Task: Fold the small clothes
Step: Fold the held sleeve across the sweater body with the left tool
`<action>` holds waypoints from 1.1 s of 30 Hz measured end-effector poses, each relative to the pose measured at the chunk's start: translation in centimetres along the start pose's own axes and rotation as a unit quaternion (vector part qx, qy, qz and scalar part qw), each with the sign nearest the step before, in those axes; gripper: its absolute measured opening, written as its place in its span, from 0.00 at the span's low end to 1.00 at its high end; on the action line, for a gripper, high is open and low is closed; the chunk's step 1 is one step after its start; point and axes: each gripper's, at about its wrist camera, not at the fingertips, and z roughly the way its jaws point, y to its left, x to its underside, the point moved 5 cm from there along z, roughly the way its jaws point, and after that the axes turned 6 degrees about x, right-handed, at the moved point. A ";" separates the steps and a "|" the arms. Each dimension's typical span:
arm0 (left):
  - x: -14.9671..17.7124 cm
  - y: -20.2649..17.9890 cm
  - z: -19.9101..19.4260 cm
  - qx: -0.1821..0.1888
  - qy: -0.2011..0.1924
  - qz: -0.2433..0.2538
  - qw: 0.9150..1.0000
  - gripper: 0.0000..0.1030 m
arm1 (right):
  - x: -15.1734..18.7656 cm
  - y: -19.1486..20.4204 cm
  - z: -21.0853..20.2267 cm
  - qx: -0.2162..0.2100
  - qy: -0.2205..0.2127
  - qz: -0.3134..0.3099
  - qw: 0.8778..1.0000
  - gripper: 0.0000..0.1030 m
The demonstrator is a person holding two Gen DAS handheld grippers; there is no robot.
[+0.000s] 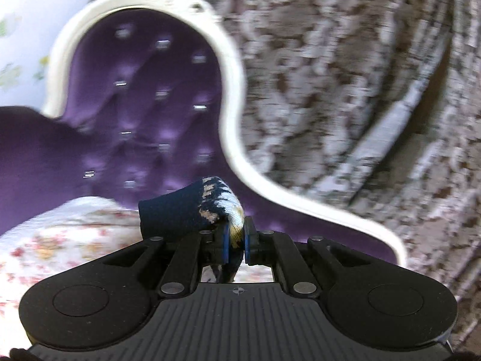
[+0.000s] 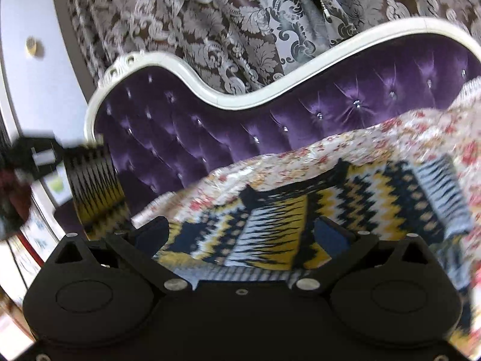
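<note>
Purple tufted sofa (image 1: pixel 144 96) behind, left hand-held gripper (image 1: pixel 236 242) pinches sweater sleeve (image 1: pixel 192 210); right hand-held gripper (image 2: pixel 240 237) spread above sweater (image 2: pixel 270 222).

A home bedroom — tufted purple headboard (image 2: pixel 240 126), floral bedspread (image 2: pixel 390 138), damask curtains (image 2: pixel 210 15).

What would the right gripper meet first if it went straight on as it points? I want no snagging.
Probably the zigzag knit garment lying between the open right gripper fingers on the floral cover; depth is unclear, and the purple tufted headboard stands beyond it.
</note>
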 end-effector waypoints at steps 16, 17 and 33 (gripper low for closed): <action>9.1 -13.2 8.0 0.088 0.082 0.027 0.992 0.08 | -2.8 -8.2 -0.1 0.094 0.053 0.063 0.992 1.00; 10.0 -13.6 8.5 0.089 0.087 0.030 0.992 0.08 | -3.0 -8.8 -0.2 0.100 0.050 0.071 0.991 1.00; 21.8 -16.6 14.5 0.097 0.189 0.044 0.976 0.42 | -4.7 -14.7 -1.6 0.168 0.021 0.141 0.975 1.00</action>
